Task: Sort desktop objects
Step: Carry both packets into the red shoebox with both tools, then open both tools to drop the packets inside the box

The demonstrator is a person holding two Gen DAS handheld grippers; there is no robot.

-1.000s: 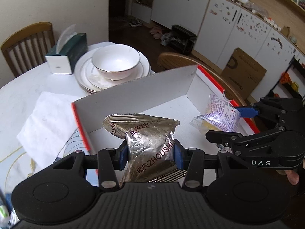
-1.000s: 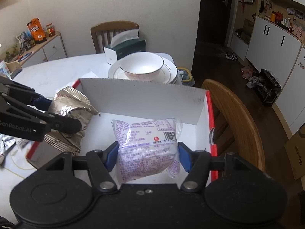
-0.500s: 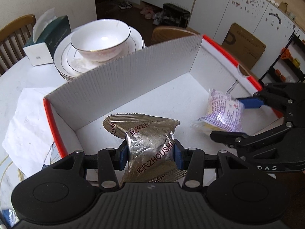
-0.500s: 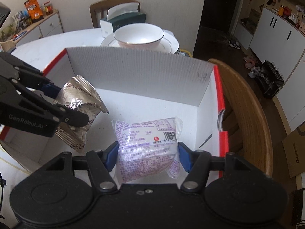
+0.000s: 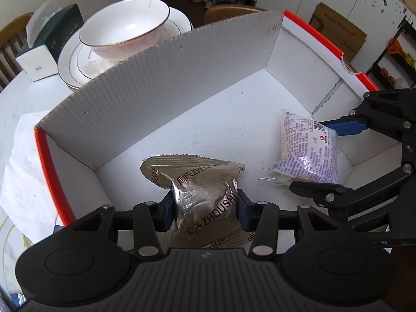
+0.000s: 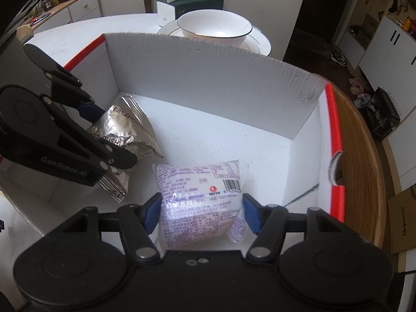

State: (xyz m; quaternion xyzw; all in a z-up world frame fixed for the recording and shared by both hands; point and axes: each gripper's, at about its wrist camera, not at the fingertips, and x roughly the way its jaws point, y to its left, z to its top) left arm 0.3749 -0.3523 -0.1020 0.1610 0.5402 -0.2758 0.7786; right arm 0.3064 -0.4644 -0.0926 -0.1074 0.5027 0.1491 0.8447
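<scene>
Both fingers clamped: L on foil packet [image 5: 205, 197], R on purple packet [image 6: 200, 202], now lower in box [image 5: 156, 98].

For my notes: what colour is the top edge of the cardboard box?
Red-orange; the box walls are white inside. The right wrist view shows it best.

A round white table [image 6: 78, 30] carries an open white cardboard box with red edges [image 5: 166, 83] at its middle. At eleven o'clock of the box stand stacked white plates [image 5: 70, 65] bearing a bowl, a tissue box [image 5: 44, 52] beyond them. White paper [image 5: 20, 171] lies at nine o'clock.
</scene>
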